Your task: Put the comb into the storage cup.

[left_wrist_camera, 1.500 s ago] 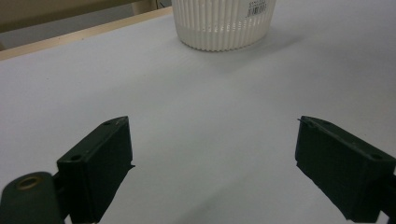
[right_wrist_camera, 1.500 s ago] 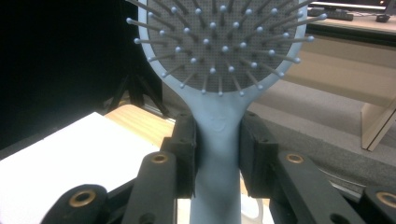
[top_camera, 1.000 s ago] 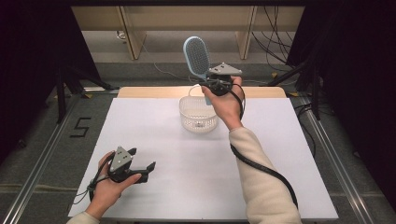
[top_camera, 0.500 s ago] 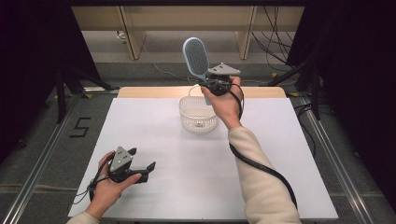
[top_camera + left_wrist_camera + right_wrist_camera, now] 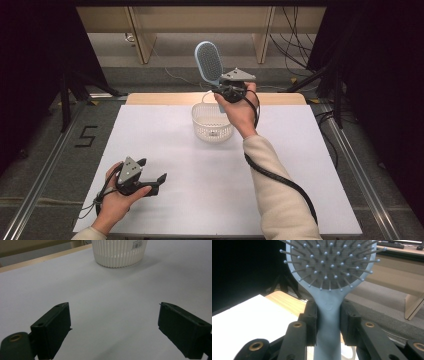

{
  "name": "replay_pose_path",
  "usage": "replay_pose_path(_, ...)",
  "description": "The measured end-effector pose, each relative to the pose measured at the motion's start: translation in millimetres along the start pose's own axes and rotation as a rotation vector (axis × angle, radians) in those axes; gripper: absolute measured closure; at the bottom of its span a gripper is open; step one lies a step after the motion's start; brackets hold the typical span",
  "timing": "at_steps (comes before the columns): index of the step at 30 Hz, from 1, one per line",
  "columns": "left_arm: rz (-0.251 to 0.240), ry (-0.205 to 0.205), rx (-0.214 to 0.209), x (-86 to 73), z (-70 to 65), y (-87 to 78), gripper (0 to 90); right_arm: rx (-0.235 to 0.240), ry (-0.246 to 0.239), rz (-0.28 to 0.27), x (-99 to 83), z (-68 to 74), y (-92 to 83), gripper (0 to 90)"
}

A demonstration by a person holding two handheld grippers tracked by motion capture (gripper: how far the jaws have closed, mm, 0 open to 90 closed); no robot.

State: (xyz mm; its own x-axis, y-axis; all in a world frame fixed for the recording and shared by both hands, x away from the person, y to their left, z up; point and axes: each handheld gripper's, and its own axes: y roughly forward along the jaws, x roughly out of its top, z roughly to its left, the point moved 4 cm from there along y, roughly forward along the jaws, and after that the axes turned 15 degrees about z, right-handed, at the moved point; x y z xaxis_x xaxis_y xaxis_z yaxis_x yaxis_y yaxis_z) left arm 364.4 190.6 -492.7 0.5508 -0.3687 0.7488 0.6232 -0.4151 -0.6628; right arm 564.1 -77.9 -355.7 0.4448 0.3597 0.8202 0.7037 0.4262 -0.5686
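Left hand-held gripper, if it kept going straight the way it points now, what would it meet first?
Probably the white basket. The left hand-held gripper sits open over bare white table, with the basket ahead, slightly right of centre. Depth is unclear, so it might skim past it.

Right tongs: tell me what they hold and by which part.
The right tongs hold a light blue hairbrush by its handle, just below the bristled head, which points up, raised above the white basket.
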Motion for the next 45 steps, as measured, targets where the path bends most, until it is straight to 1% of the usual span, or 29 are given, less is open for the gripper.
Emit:
replay_pose_path(7, 0.001, 0.000, -0.001, -0.1, 0.1, -0.2, 10.7, 0.001, -0.008, 0.009, -1.6, 0.0, 3.9, 70.3)
replay_pose_path(31, -0.001, -0.001, -0.003, 0.0, -0.1, -0.3, 10.6, 0.001, -0.010, 0.033, -8.4, -1.7, 16.3, 70.3)
replay_pose_path(45, -0.001, -0.001, -0.002, 0.1, -0.1, -0.4, 10.7, 0.004, -0.020, 0.052, -13.9, -1.7, 23.1, 70.3)
